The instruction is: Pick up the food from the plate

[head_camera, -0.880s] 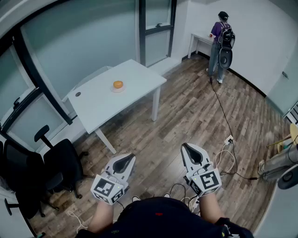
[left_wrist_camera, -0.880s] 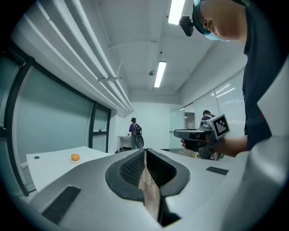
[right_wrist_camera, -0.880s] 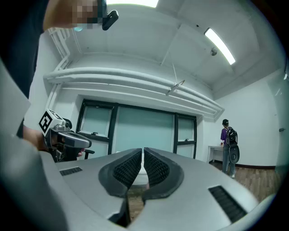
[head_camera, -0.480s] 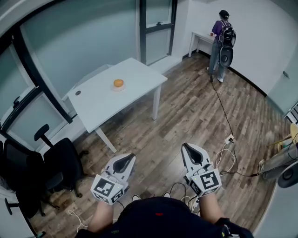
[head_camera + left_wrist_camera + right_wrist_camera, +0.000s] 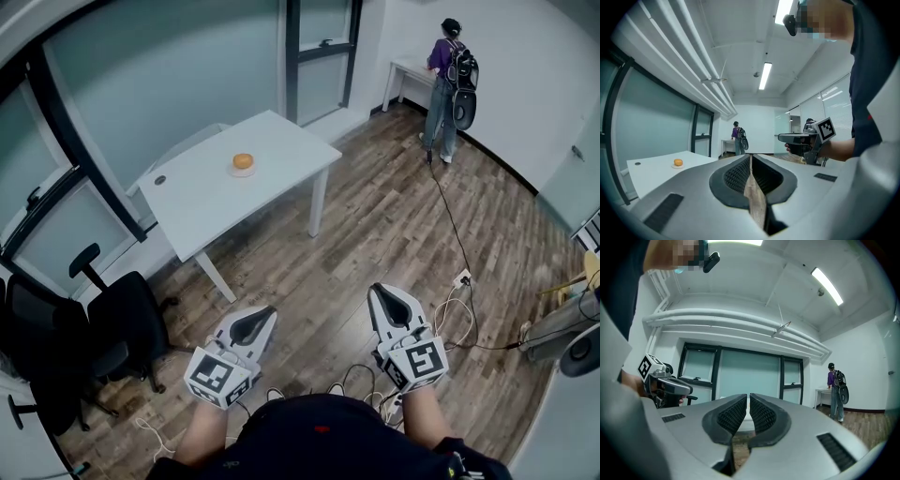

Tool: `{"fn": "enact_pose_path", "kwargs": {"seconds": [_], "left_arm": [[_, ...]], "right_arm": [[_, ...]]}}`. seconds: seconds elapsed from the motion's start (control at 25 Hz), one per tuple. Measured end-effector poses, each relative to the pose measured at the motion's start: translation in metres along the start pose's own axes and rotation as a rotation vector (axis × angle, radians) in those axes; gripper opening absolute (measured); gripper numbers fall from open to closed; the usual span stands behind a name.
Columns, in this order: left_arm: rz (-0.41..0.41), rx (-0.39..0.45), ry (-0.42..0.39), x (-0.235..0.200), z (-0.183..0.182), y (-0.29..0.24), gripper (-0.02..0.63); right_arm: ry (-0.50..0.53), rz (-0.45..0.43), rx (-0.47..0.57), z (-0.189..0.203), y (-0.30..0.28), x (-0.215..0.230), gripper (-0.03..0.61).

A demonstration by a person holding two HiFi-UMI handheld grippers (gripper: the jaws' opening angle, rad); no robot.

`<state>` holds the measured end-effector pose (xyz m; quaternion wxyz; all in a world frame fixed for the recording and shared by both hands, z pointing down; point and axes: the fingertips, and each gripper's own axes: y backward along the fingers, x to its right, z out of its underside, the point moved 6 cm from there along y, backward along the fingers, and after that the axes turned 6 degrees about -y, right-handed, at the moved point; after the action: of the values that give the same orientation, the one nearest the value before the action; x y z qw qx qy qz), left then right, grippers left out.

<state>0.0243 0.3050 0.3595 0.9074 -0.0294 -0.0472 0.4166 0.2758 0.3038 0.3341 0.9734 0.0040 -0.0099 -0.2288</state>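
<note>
An orange round piece of food (image 5: 243,160) lies on a small white plate (image 5: 243,172) on a white table (image 5: 202,202), far ahead of me; the food (image 5: 678,162) shows small at the left of the left gripper view. My left gripper (image 5: 262,317) and right gripper (image 5: 383,297) are held low over the wooden floor, well short of the table. Both have their jaws together with nothing between them.
Black office chairs (image 5: 112,333) stand left of the table. A person with a backpack (image 5: 450,80) stands at a far white desk (image 5: 412,70). Cables and a power strip (image 5: 459,281) lie on the floor at right, by a grey machine (image 5: 567,337).
The view has shifted slightly, so the table and food sit a little further right and up. Both grippers keep their places, shut.
</note>
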Motion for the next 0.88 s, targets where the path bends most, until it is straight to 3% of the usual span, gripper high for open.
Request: {"fn": "enact_pose_path", "kwargs": {"seconds": [0.44, 0.88], "left_arm": [[0.002, 0.028, 0.021, -0.03, 0.009, 0.028, 0.034], [0.006, 0.019, 0.06, -0.079, 0.049, 0.084, 0.034]], "right_arm": [[0.009, 0.027, -0.035, 0.001, -0.019, -0.033, 0.037], [0.024, -0.009, -0.086, 0.022, -0.059, -0.104, 0.037]]}}
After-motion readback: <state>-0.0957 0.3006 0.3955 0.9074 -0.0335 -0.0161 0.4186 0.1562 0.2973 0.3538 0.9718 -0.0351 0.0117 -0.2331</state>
